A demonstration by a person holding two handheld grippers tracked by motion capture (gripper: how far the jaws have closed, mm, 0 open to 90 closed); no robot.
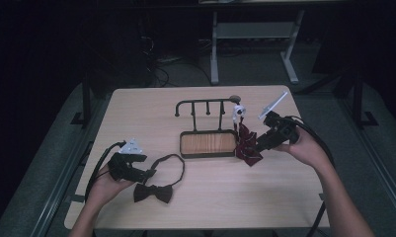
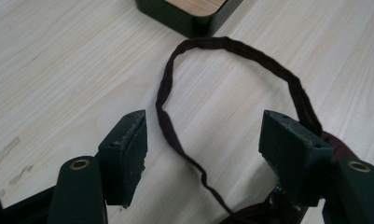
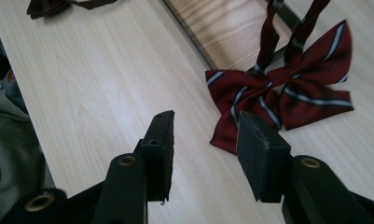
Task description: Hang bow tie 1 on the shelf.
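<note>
The striped bow tie [image 3: 287,93] already hangs on the rack [image 1: 205,104] just ahead of the part-open, empty right gripper [image 3: 205,149], while the dark bow tie [image 1: 153,191] lies unhung beside the wide-open, empty left gripper [image 2: 203,158].

In your left gripper view, the dark bow tie [image 2: 268,207] is mostly cut off by the bottom edge and hidden behind the right jaw, and the wooden tray [image 2: 189,11] shows just a corner at the top. In your right gripper view, the striped bow tie's straps [image 3: 273,28] run out past the top edge, so their upper ends stay unseen.
</note>
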